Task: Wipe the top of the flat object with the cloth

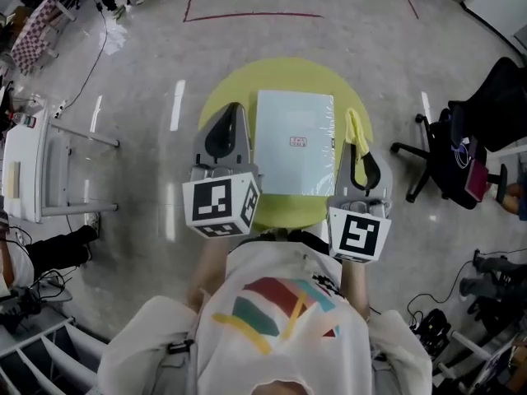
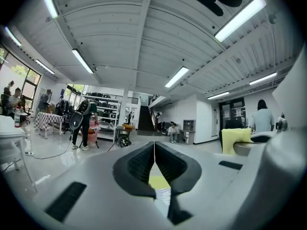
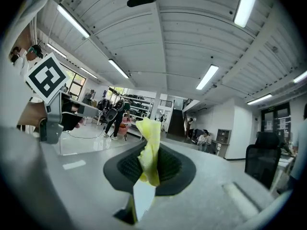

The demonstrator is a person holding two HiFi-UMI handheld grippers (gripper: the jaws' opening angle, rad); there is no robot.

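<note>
A flat white rectangular object (image 1: 294, 142) with a small red label lies on a round yellow-green table (image 1: 224, 93). My left gripper (image 1: 224, 123) sits at its left edge, jaws shut with nothing between them (image 2: 154, 150). To the right of the flat object my right gripper (image 1: 360, 156) is shut on a yellow cloth (image 1: 356, 130), which stands up out of the closed jaws in the right gripper view, cloth (image 3: 150, 147). Both grippers point level, away from the person.
A black office chair (image 1: 461, 151) stands right of the table. At left are a white table (image 1: 29, 167) and cables on the floor. People and shelves (image 2: 98, 114) show far across the room.
</note>
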